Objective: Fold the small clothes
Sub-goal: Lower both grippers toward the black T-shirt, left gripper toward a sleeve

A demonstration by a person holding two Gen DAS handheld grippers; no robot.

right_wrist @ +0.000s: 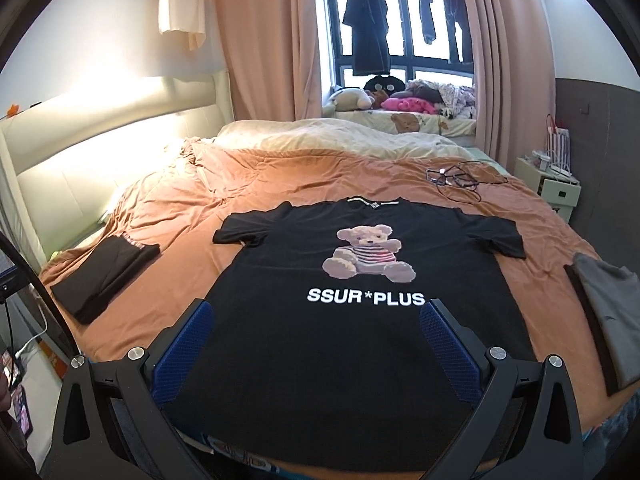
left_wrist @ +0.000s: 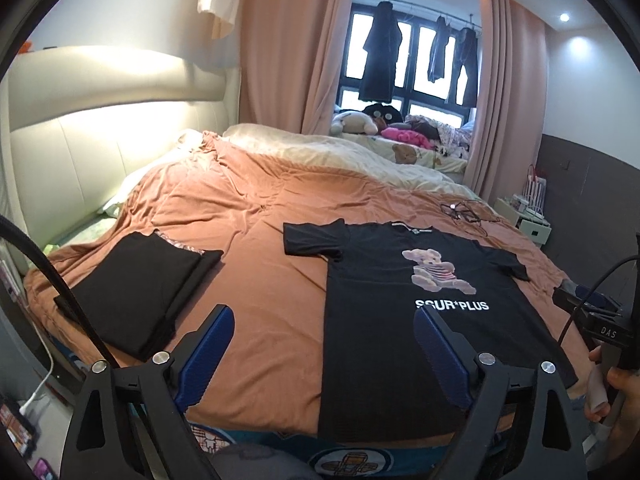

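My left tool (left_wrist: pixel 323 322) and right tool (right_wrist: pixel 316 320) both gape empty above the black T-shirt (right_wrist: pixel 344 344), spread flat on the bed (right_wrist: pixel 180 208); I'd pinch matching hem corners evenly.

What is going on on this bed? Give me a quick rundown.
A person is folding small clothes with handheld tongs, one in each hand. A black T-shirt with a teddy bear print lies spread flat, front up, on the orange bedspread, not yet folded. Both the left tongs and the right tongs are open and empty above its lower half. A folded black garment already sits to the left, and a folded grey garment lies on the right.
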